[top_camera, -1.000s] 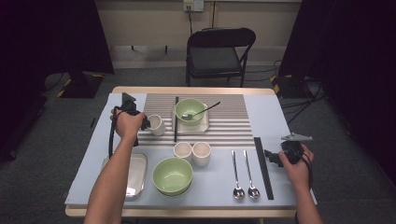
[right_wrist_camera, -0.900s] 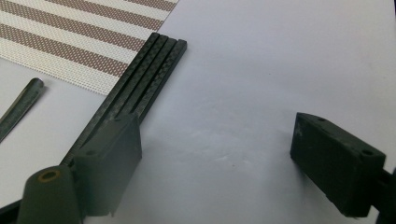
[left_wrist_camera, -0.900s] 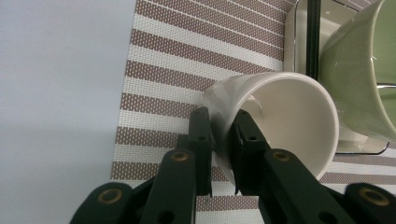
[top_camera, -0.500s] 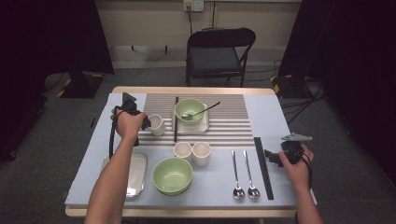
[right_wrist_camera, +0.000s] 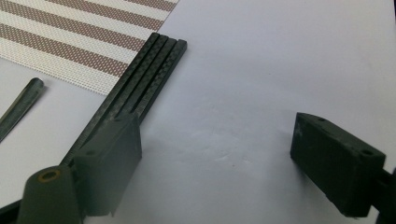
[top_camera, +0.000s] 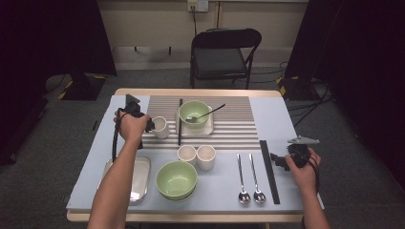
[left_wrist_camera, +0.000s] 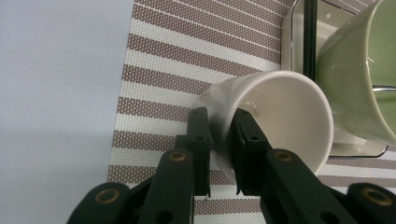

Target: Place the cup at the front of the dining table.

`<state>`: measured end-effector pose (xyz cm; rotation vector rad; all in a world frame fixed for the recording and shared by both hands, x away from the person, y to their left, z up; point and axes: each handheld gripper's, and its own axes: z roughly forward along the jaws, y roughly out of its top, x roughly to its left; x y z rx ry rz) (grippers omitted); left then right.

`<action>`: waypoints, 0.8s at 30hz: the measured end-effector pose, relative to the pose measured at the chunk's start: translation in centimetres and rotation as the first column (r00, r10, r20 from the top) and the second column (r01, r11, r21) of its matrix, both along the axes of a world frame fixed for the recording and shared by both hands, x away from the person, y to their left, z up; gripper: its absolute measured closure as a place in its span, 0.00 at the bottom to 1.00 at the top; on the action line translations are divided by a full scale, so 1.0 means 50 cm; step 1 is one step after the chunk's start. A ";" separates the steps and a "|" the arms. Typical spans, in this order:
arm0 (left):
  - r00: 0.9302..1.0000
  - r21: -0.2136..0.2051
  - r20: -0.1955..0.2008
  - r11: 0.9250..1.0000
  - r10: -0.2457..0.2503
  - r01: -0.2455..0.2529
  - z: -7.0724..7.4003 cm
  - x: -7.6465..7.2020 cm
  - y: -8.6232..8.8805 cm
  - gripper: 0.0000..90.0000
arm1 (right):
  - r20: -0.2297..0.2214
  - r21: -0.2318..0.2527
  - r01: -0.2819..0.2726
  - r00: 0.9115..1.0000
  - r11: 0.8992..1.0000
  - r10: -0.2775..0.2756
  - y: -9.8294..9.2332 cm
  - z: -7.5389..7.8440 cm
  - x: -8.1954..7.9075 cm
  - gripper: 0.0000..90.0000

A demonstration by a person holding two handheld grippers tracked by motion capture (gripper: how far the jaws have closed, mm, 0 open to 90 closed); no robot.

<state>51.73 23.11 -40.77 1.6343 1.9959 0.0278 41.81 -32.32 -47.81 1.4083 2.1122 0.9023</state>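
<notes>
My left gripper is shut on the wall of a white cup, one jaw inside the rim and one outside. The cup sits at the left edge of the striped placemat and looks tipped toward the camera in the left gripper view. Just right of it is a green bowl on a small white tray. My right gripper is open, low over the bare table at the right, with nothing between its jaws. A bundle of black chopsticks lies by its left jaw.
A dark spoon rests in the far green bowl, and a black chopstick lies along the tray's left side. Two white cups, a second green bowl, a metal tray and two spoons occupy the near half. A chair stands behind the table.
</notes>
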 end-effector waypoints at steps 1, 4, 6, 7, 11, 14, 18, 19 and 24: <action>1.000 -0.001 0.000 1.000 0.003 -0.003 0.000 0.000 -0.001 0.88 | 0.000 0.001 0.000 1.000 1.000 0.000 0.000 0.000 0.000 0.17; 1.000 0.009 0.003 1.000 -0.006 0.006 0.000 0.000 -0.001 0.88 | 0.000 0.000 0.000 1.000 1.000 0.000 0.000 0.000 0.000 0.17; 1.000 0.003 0.004 1.000 0.011 -0.011 0.000 0.000 -0.004 0.87 | 0.000 0.001 0.001 1.000 1.000 -0.001 0.000 0.000 0.000 0.17; 1.000 0.003 0.003 1.000 0.012 -0.012 0.001 0.001 -0.004 0.87 | 0.001 0.000 0.002 1.000 1.000 -0.002 0.000 0.000 0.000 0.17; 1.000 0.004 0.002 1.000 0.015 -0.015 0.001 0.001 -0.005 0.87 | -0.001 0.001 0.001 1.000 1.000 -0.001 0.000 0.000 0.000 0.17; 1.000 0.002 0.003 1.000 0.001 -0.001 0.001 0.001 -0.004 0.87 | 0.000 0.001 0.000 1.000 1.000 0.000 0.000 0.000 0.000 0.17; 1.000 -0.001 0.004 1.000 0.005 -0.005 0.002 0.001 -0.006 0.86 | 0.001 0.000 0.001 1.000 1.000 -0.001 0.000 0.000 0.000 0.17; 1.000 -0.004 0.010 1.000 0.016 -0.016 0.002 0.001 -0.008 0.86 | 0.000 0.001 0.001 1.000 1.000 -0.001 0.000 0.000 0.000 0.17; 1.000 -0.010 0.016 1.000 0.015 -0.014 0.002 0.001 -0.010 0.84 | 0.000 0.001 0.001 1.000 1.000 -0.001 0.000 0.000 0.000 0.17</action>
